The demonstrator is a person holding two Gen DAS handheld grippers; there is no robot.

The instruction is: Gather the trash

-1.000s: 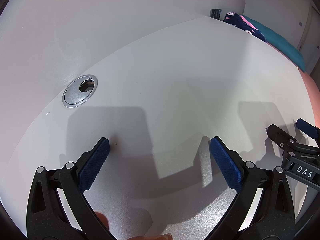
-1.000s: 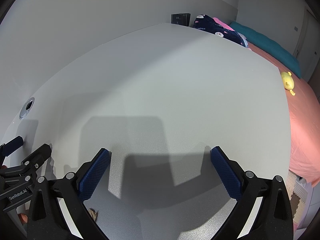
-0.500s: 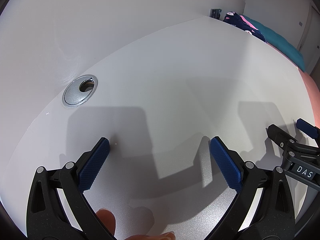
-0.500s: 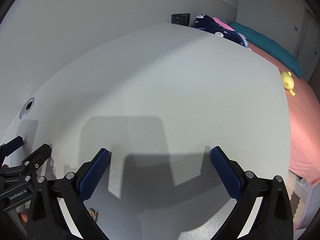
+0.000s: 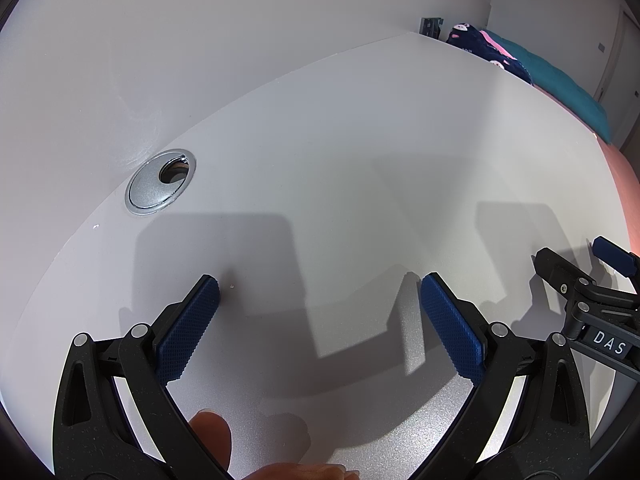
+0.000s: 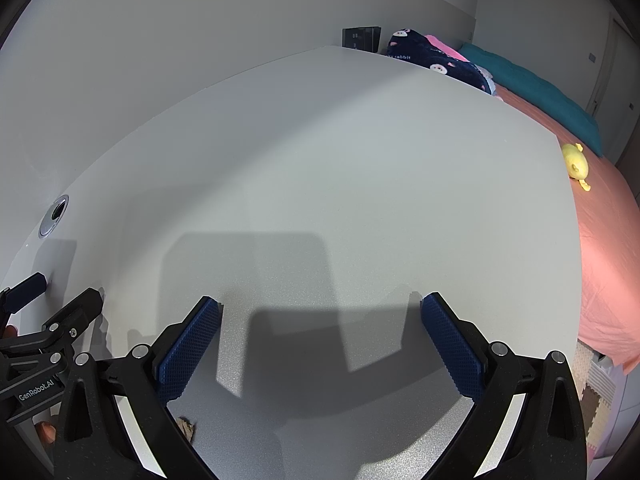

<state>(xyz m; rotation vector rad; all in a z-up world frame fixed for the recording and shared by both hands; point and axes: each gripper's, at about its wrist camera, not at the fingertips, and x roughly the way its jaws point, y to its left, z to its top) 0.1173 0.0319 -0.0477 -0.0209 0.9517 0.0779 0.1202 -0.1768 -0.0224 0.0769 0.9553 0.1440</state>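
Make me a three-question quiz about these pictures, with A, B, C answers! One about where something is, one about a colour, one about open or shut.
1. Where is the round silver cable grommet set?
A. In the pale grey desk top near the wall
B. On the pink bedspread
C. Between the right gripper's fingers

2. What colour is the small plush toy lying on the pink bedspread?
A. Green
B. Yellow
C. Black

3. How do the jaws of the right gripper stand?
A. Shut on a paper scrap
B. Shut on nothing
C. Open, with nothing between them

Answers:
1 A: the grommet sits in the desk top, close to where it meets the wall.
2 B: the toy shows bright yellow beyond the desk's far edge.
3 C: the blue pads stand wide apart over bare desk.
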